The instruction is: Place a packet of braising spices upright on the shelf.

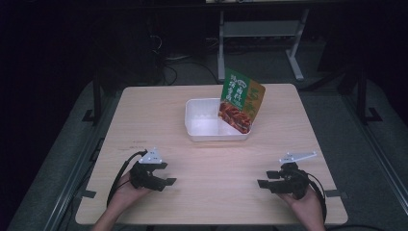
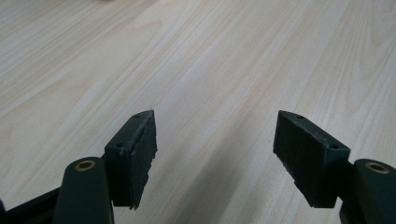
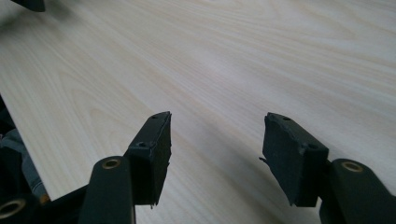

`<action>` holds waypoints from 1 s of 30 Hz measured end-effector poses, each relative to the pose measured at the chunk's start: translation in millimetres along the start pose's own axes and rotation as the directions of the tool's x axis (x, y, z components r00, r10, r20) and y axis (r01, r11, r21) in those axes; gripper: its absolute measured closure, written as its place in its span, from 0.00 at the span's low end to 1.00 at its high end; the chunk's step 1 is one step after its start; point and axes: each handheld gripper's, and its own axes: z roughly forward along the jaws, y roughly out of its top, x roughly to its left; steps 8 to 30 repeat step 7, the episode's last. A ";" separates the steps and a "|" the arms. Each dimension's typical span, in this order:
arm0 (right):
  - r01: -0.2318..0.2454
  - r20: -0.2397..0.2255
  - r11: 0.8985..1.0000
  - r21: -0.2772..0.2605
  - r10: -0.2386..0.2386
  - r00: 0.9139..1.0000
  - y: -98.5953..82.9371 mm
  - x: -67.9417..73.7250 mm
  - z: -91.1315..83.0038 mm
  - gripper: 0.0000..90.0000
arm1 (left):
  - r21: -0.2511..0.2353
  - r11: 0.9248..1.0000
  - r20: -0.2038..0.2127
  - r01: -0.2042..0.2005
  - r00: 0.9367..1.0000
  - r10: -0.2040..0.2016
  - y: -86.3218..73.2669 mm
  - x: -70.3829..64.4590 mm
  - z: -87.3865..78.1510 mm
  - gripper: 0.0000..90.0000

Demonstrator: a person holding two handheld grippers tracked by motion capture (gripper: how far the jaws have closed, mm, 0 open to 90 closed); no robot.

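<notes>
A white rectangular tray (image 1: 202, 132) sits on the far middle of the wooden table (image 1: 144, 110). A green and orange food pouch (image 1: 240, 101) stands tilted in the tray's right end, leaning over its rim. My left gripper (image 1: 166, 174) rests near the front left of the table, held in a hand, jaws pointing right. In its own view the left gripper (image 2: 215, 140) is open over bare wood. My right gripper (image 1: 265, 179) rests near the front right, jaws pointing left. Seen in its own view, the right gripper (image 3: 215, 137) is open with nothing between its jaws.
Bare wood lies between both grippers and the tray. Beyond the table's far edge stand white frame legs (image 1: 296, 53) and dark cables (image 1: 168, 72) on the floor. A dark metal rail (image 1: 72, 163) runs along the table's left side.
</notes>
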 end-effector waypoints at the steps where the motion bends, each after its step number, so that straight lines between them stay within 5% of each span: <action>1: 0.004 -0.006 1.000 0.005 -0.004 1.000 -1.5 1.9 1.1 0.45 | 0.003 1.000 0.001 -0.005 1.000 0.005 0.2 -0.1 0.0 0.33; 7: 0.034 -0.011 0.999 0.010 -0.034 0.999 -1.2 7.6 6.6 0.44 | 0.004 1.000 0.001 -0.011 1.000 0.011 0.7 -1.7 1.0 0.33; 30: 0.034 -0.011 0.999 0.010 -0.034 0.999 -1.2 7.6 6.6 0.44 | 0.004 1.000 0.001 -0.011 1.000 0.011 0.7 -1.7 1.0 0.33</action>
